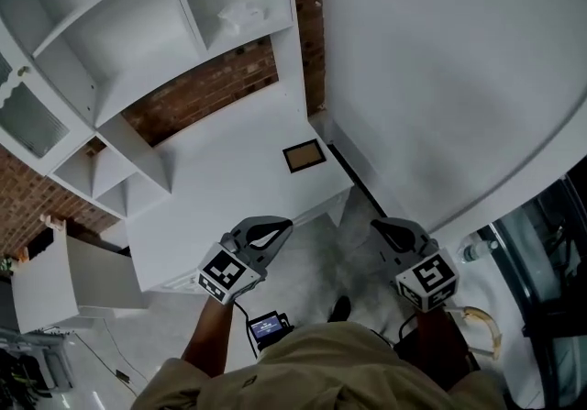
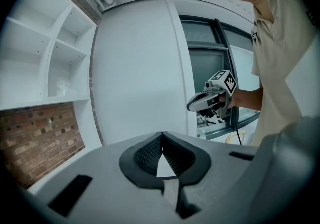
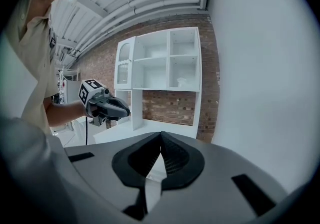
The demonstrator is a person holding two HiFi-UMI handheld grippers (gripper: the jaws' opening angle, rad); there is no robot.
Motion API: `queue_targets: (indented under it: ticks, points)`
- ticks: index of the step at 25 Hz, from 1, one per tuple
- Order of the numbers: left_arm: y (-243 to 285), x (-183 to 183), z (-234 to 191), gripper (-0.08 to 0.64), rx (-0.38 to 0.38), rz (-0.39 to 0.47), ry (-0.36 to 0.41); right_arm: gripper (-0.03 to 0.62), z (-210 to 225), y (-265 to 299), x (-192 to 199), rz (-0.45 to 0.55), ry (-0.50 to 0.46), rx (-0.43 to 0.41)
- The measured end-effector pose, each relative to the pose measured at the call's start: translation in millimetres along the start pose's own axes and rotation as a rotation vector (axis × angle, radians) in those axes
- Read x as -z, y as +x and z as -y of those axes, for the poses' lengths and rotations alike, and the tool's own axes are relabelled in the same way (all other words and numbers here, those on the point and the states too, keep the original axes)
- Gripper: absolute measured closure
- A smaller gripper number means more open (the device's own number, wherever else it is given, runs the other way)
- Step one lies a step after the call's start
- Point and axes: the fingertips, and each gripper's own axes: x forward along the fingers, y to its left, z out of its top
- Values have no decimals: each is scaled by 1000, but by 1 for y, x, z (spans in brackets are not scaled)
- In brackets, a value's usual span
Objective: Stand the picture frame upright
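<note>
Frame flat; both grippers short of the worktop.

Picture frame point(image 1: 304, 156) lay flat, face up, near the right-hand corner of the white worktop point(image 1: 220, 206), beside the wall and below the shelf unit point(image 1: 138, 23). Left gripper point(image 1: 280, 227) had it at about 12 o'clock, right gripper point(image 1: 381, 227) at about 11. Both were well apart from it, over the floor. Both sets of jaws were together with nothing between them, likely carried shut while out of reach. Judged: jaws would have to part before tipping the frame up.
</note>
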Motion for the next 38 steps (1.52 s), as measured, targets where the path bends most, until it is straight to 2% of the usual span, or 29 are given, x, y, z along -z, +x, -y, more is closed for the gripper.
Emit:
queue_targets:
  ticks: [5, 11, 20, 28, 34, 38]
  points:
    - [32, -11, -17, 552, -59, -9, -19, 588, 39, 23, 3, 5, -8, -76]
    - [49, -6, -49, 552, -102, -36, -38, 588, 57, 61, 9, 5, 33, -131]
    - [56, 21, -129, 552, -93, -6, -86, 588, 69, 129, -10, -43, 4, -102]
    - [64, 51, -187, 552, -41, 5, -120, 588, 84, 187, -17, -96, 12, -22]
    - [79, 72, -221, 552, -61, -18, -183, 588, 104, 235, -16, -122, 11, -62]
    - [101, 102, -247, 552, -94, -84, -224, 588, 130, 273, 2, -153, 37, -96]
